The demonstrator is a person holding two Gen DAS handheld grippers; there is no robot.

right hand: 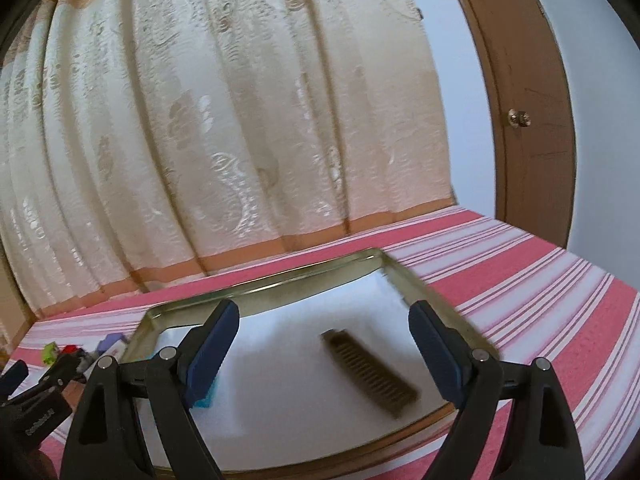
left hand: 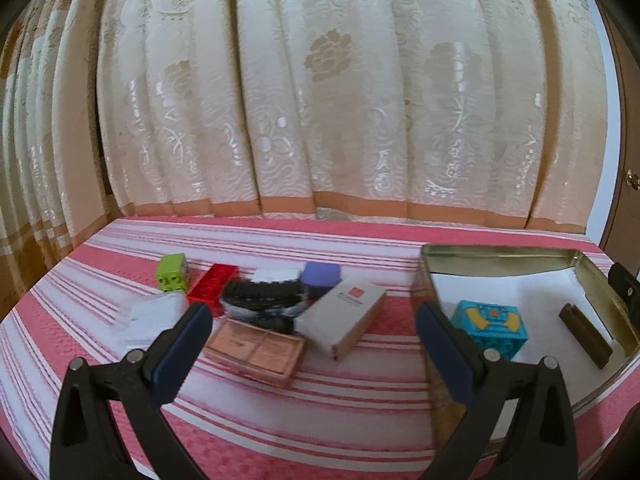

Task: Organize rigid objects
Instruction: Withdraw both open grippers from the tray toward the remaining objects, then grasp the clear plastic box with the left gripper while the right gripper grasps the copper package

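Note:
In the left wrist view my left gripper [left hand: 312,314] is open and empty above the striped bed cover. Beyond it lies a cluster: a green brick [left hand: 173,272], a red brick [left hand: 210,286], a black brush [left hand: 264,296], a purple block [left hand: 320,276], a white box [left hand: 340,316] and a pink palette [left hand: 256,350]. To the right, an open metal tin [left hand: 500,254] holds a blue cube toy [left hand: 490,326] and a brown comb [left hand: 584,336]. My right gripper [right hand: 324,314] hangs open over the tin [right hand: 260,284], above the comb [right hand: 372,372]. Its left finger hides most of the blue cube [right hand: 204,400].
A white folded item [left hand: 156,312] lies left of the cluster. A patterned curtain [left hand: 320,100] hangs along the far edge of the bed. A brown door with a knob [right hand: 518,118] stands at the right. The left gripper's body [right hand: 40,384] shows at the right wrist view's lower left.

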